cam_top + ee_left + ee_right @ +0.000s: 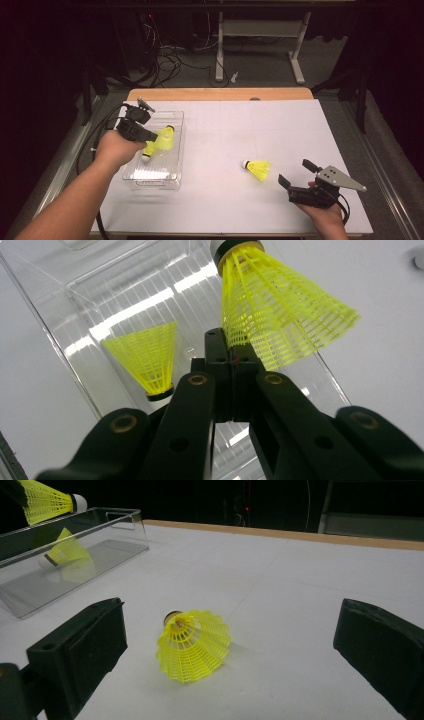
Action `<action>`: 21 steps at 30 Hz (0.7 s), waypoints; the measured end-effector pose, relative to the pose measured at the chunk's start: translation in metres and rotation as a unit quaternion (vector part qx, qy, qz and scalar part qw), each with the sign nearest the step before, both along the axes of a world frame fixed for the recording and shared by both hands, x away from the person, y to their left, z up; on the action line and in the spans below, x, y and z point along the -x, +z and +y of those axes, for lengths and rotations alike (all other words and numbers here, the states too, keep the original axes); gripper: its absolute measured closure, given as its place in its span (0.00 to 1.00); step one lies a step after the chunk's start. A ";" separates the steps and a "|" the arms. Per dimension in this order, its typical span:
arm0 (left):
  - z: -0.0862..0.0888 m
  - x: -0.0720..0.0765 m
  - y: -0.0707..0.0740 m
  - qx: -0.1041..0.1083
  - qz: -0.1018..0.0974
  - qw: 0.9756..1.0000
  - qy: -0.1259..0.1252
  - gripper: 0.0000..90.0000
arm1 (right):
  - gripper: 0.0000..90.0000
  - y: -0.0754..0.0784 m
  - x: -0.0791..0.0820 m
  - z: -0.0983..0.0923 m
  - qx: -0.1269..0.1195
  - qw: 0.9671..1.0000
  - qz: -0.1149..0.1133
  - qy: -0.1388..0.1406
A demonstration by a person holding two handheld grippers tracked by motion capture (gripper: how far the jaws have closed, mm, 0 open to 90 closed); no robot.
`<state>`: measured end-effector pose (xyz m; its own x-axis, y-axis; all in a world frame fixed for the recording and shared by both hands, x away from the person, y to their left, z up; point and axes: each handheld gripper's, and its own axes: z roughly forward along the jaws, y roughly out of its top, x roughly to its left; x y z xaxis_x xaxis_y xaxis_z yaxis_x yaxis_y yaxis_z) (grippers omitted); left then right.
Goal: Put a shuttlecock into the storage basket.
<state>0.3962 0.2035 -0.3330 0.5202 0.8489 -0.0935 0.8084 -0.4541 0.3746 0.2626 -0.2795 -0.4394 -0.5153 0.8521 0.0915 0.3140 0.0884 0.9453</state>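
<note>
My left gripper (148, 134) hangs over the clear plastic box (176, 165) at the table's left, shut on the skirt edge of a yellow shuttlecock (164, 138). In the left gripper view the jaws (231, 347) pinch that shuttlecock (280, 315), whose cork end points away. A second yellow shuttlecock (147, 360) lies inside the box (60, 340) below. A third shuttlecock (258, 169) rests on the white table to the right. My right gripper (295, 172) stands open just right of it, and in the right gripper view the shuttlecock (194, 642) lies ahead between the spread jaws (235, 630), untouched.
The white mat (240, 125) covers a wooden table whose far edge (220, 94) shows. Beyond it stand a desk frame (260, 30) and loose cables (170, 60) on the floor. The box (115, 530) sits far left in the right gripper view.
</note>
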 end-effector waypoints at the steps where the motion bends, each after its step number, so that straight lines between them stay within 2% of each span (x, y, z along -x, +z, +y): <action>1: 0.000 -0.001 -0.001 -0.001 0.001 1.000 0.001 1.00 | 0.01 0.000 0.000 0.000 0.000 1.000 0.000 0.001; 21: -0.009 -0.013 -0.011 -0.013 0.009 1.000 0.010 1.00 | 0.01 0.000 0.000 -0.001 -0.001 1.000 -0.001 0.002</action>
<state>0.4095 0.1943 -0.3441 0.5013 0.8614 -0.0817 0.8243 -0.4467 0.3477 0.2629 -0.2804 -0.4393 -0.5188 0.8500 0.0913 0.3114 0.0885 0.9462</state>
